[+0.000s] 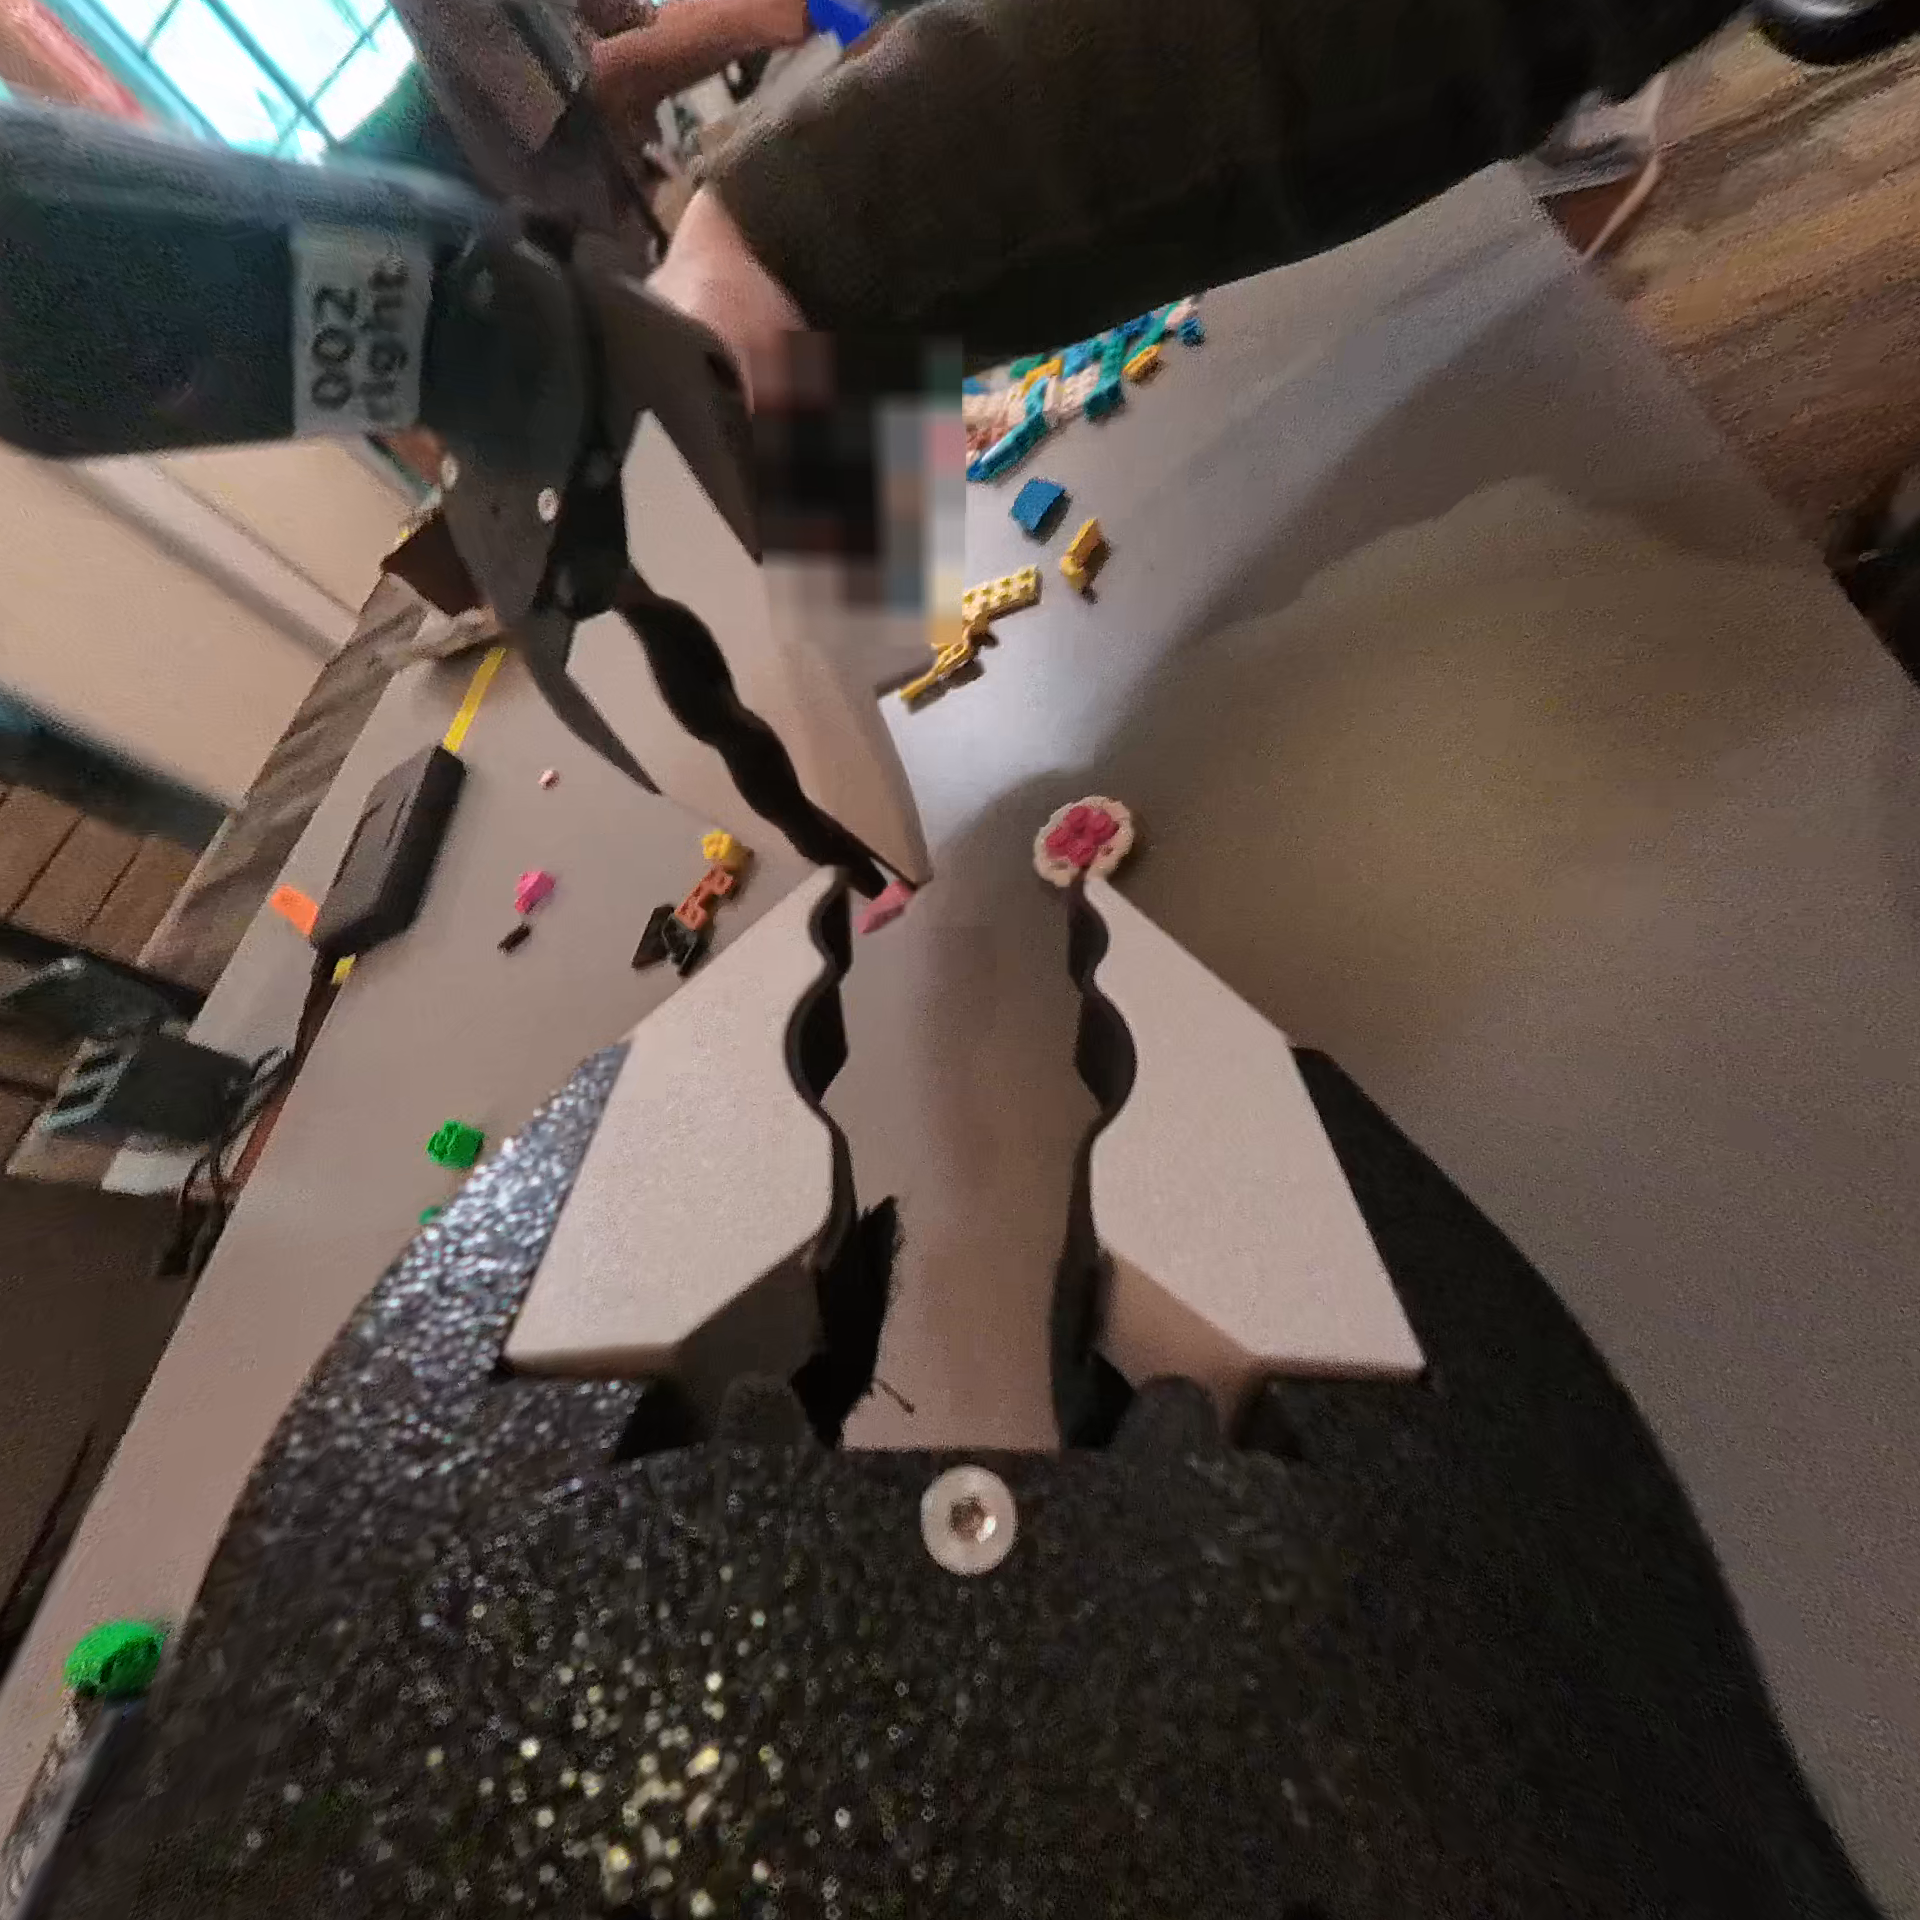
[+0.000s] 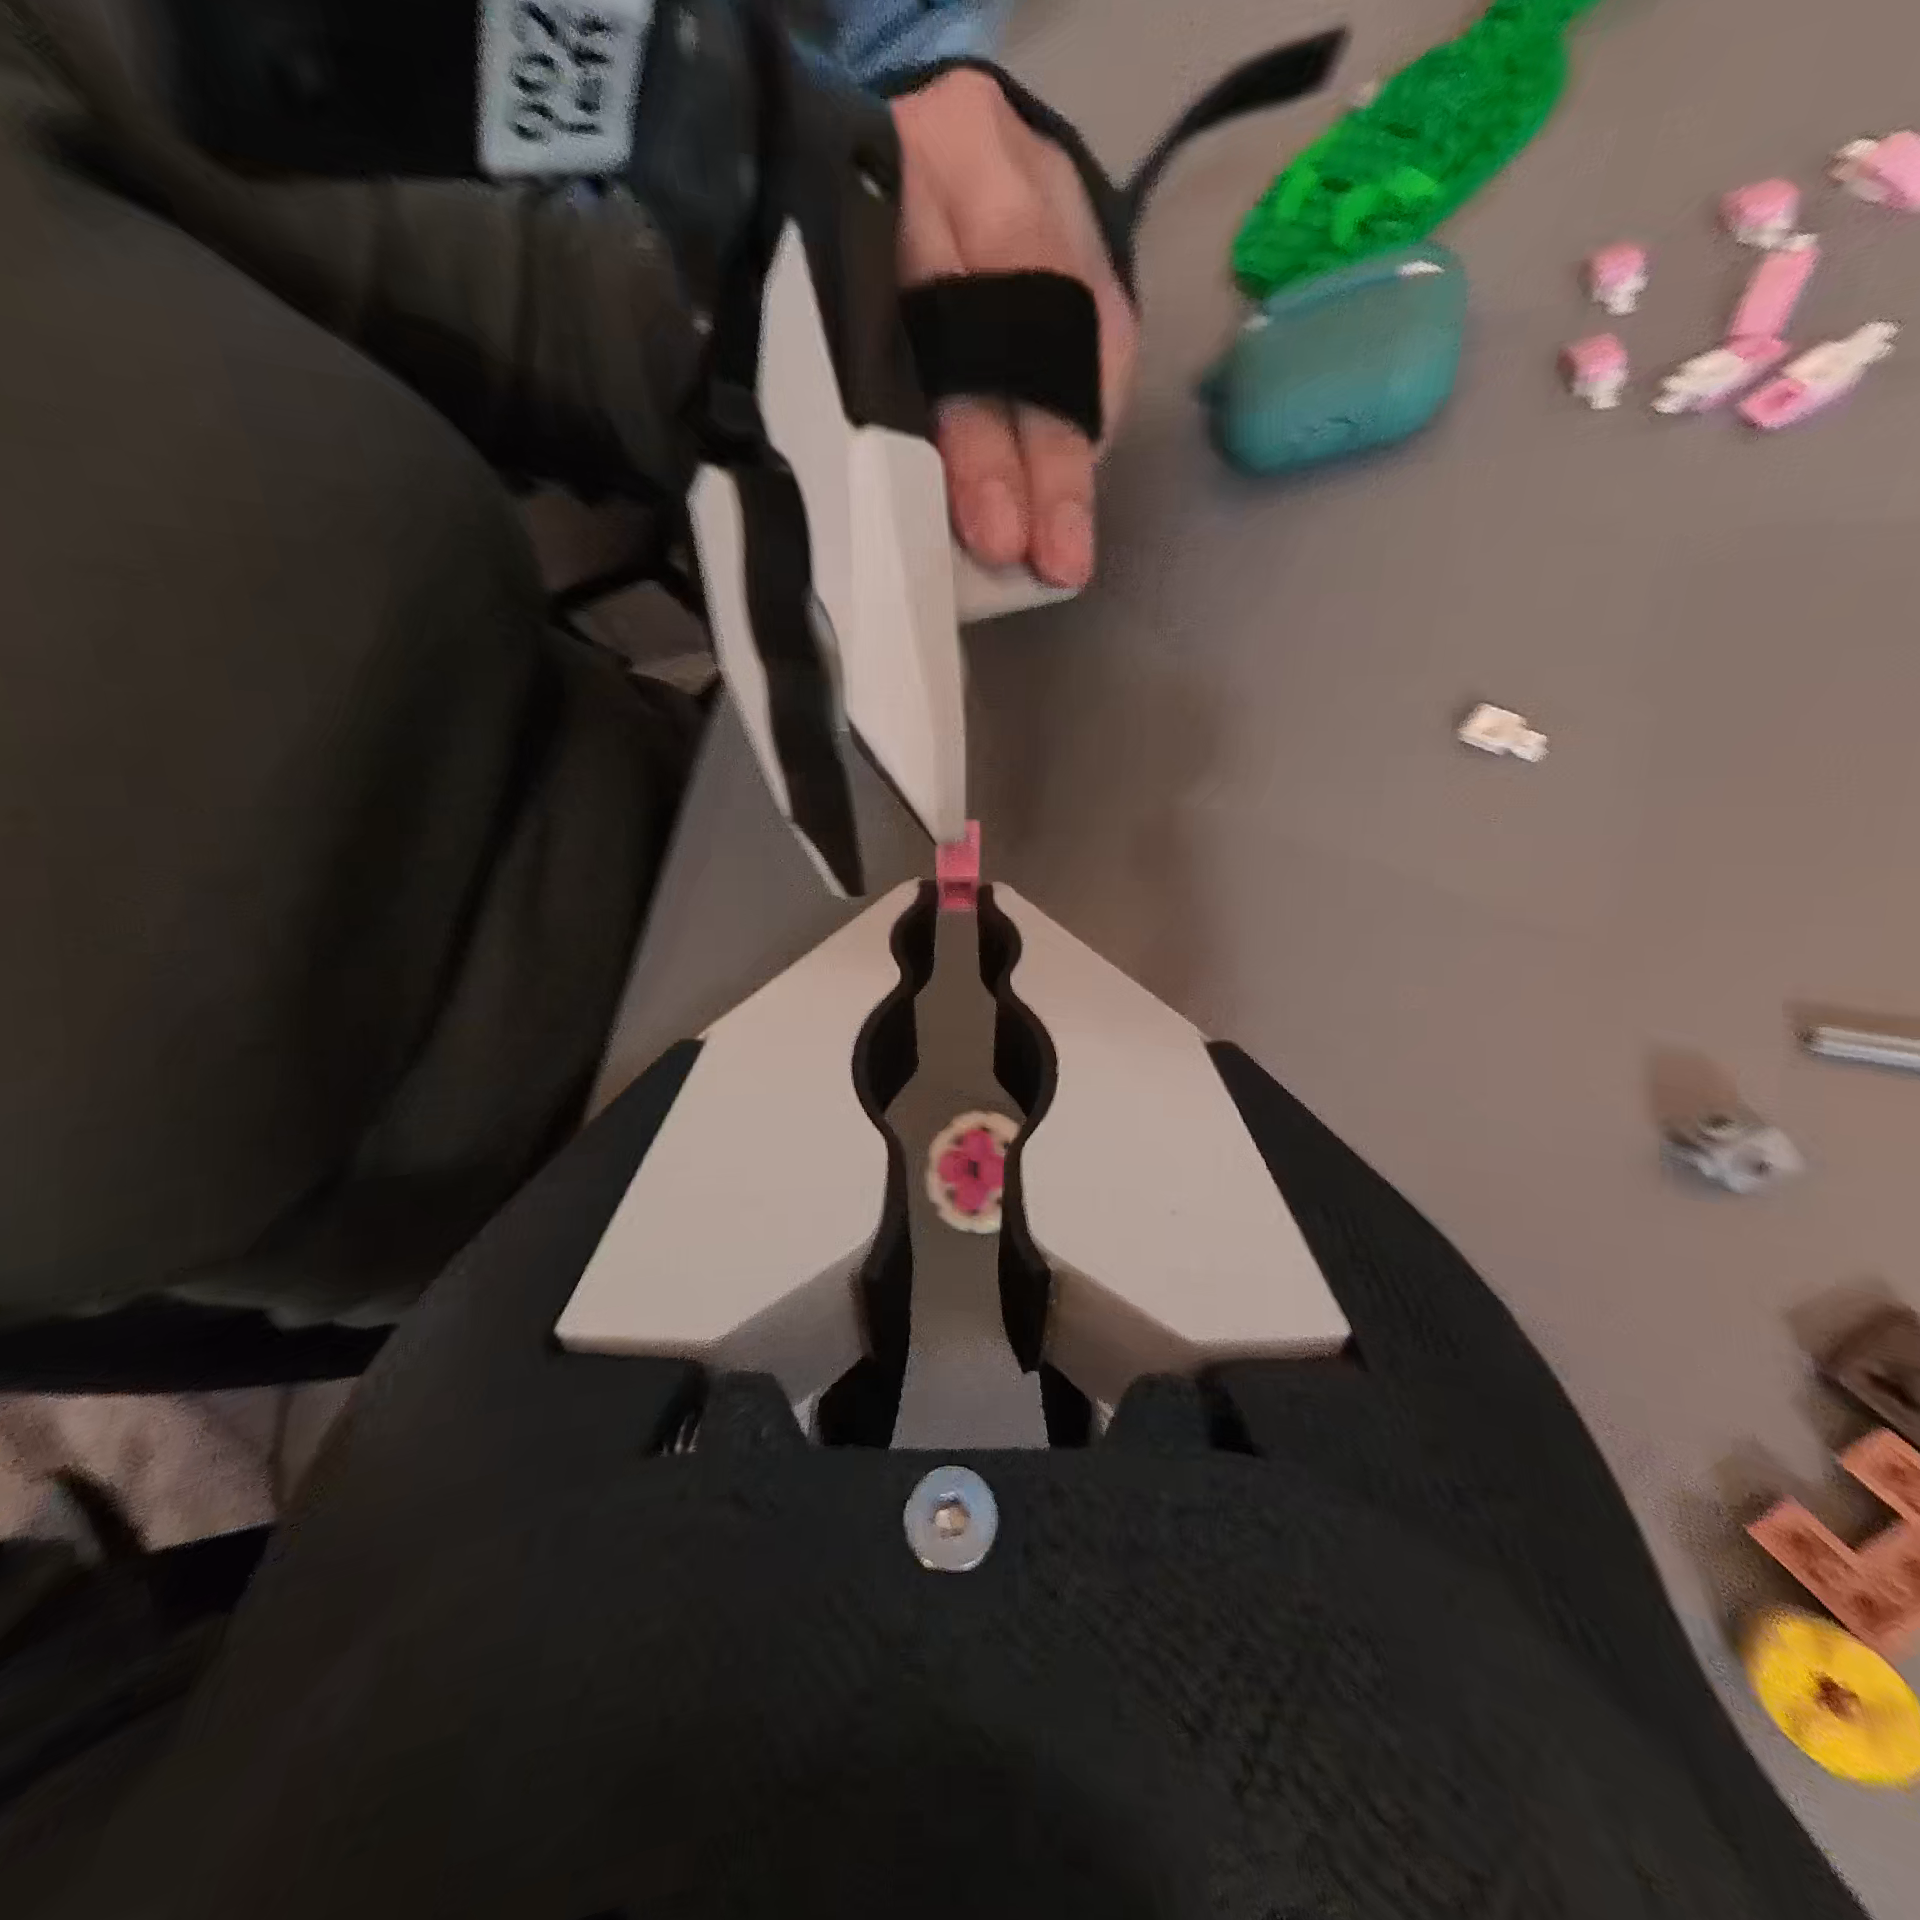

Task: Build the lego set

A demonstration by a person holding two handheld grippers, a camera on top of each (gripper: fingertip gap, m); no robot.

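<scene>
My right gripper (image 2: 958,896) is shut on a small pink brick (image 2: 958,871) at its fingertips, held above the grey table. In the left wrist view the right gripper (image 1: 896,878) comes in from the upper left with the pink brick (image 1: 885,907) at its tip. My left gripper (image 1: 958,891) is open and empty. A round cream piece with a magenta centre (image 1: 1084,840) lies on the table just beyond its right fingertip. In the right wrist view the left gripper (image 2: 902,857) reaches down from above, one fingertip against the pink brick. The round piece (image 2: 971,1169) shows below, between my right fingers.
Yellow pieces (image 1: 997,597), a blue brick (image 1: 1039,506) and a teal pile (image 1: 1081,384) lie farther off. Green bricks (image 1: 454,1143), orange and black pieces (image 1: 691,914) and a black box (image 1: 390,852) sit left. A green build (image 2: 1382,156), teal pouch (image 2: 1351,358), pink pieces (image 2: 1766,343), brown bricks (image 2: 1860,1538) lie right. The grippers are tip to tip, or close to it. The round piece (image 2: 971,1169) is about 7 cm from both grippers' fingertips. The left camera catches it too, in the left wrist view (image 1: 1068,838).
</scene>
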